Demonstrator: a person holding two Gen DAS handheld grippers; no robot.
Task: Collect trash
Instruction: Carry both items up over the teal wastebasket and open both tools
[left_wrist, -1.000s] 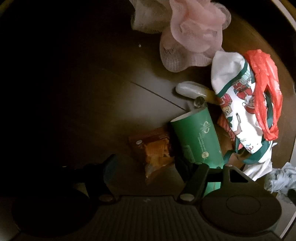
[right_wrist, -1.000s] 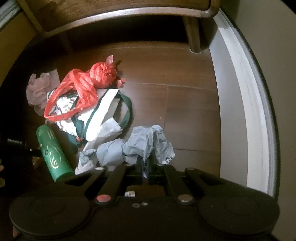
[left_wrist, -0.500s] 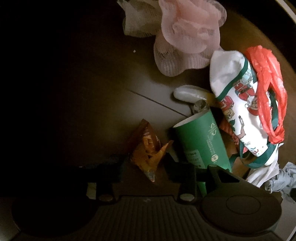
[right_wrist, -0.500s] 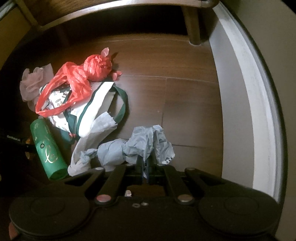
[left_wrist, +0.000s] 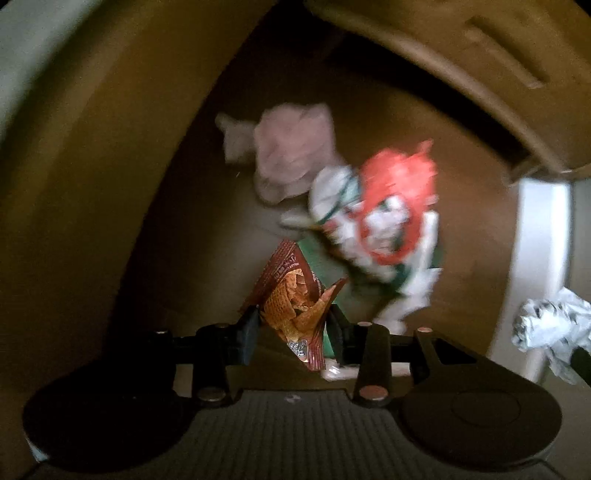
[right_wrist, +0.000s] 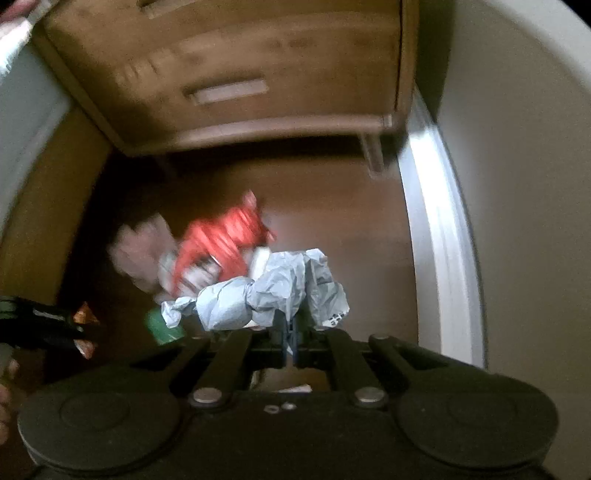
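Note:
My left gripper (left_wrist: 293, 326) is shut on an orange-brown snack wrapper (left_wrist: 295, 295) and holds it above the wooden floor; the wrapper also shows at the left of the right wrist view (right_wrist: 84, 317). My right gripper (right_wrist: 290, 328) is shut on a crumpled grey paper (right_wrist: 273, 291), lifted off the floor; that paper shows at the right edge of the left wrist view (left_wrist: 550, 328). Below lie a red plastic bag (left_wrist: 399, 184) on a white and green printed bag (left_wrist: 373, 229), a pink mesh puff (left_wrist: 291, 155) and a green cup (right_wrist: 162, 326).
A wooden cabinet on legs (right_wrist: 236, 85) stands behind the pile. A white baseboard (right_wrist: 436, 229) and wall run along the right. A tan furniture side (left_wrist: 92, 147) curves along the left. Both views are blurred by motion.
Both grippers have risen away from the floor, the left carrying the snack wrapper and the right the grey paper. The pile now looks smaller and farther below.

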